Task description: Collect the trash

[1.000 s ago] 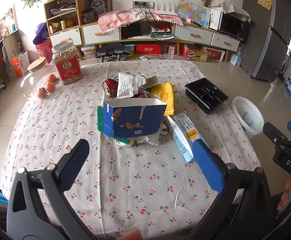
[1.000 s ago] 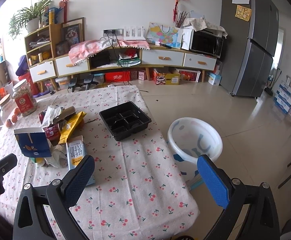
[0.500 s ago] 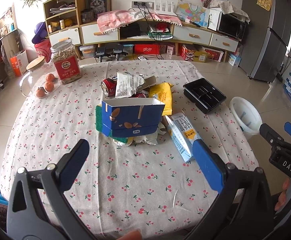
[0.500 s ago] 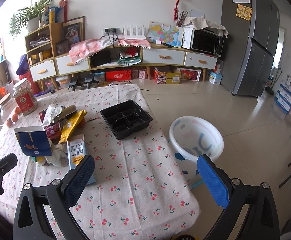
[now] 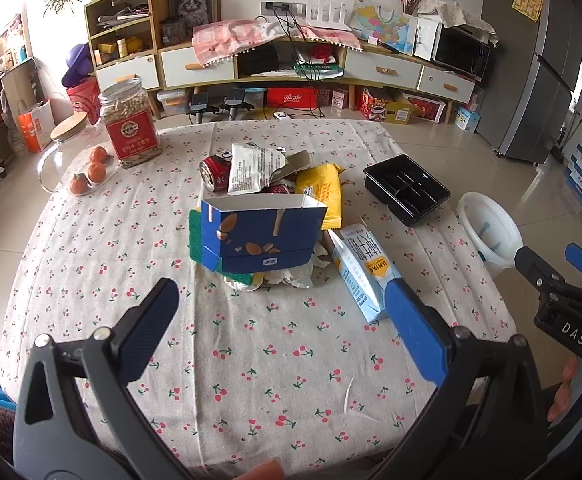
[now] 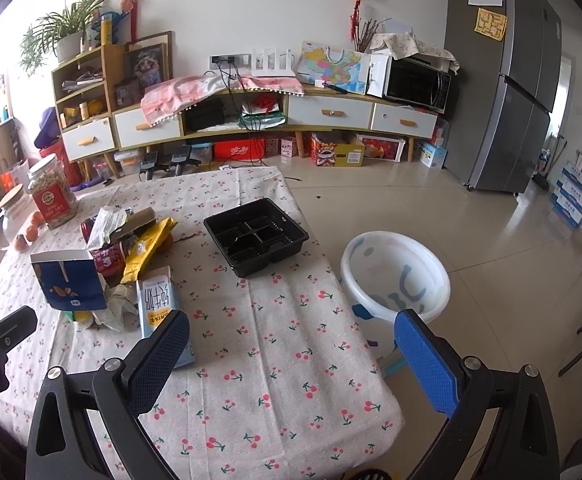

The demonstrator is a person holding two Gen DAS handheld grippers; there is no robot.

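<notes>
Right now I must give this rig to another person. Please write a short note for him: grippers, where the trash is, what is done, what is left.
Left gripper: open, holds nothing, above the table's near side.
Right gripper: open, holds nothing, over the table's right edge.
Trash: blue box, milk carton, yellow wrapper, red can and crumpled paper lie in one pile mid-table. Black tray sits apart, to the right.
White bin: on the floor beside the table; no trash visible inside.
Done: nothing collected.
Left: everything.
</notes>
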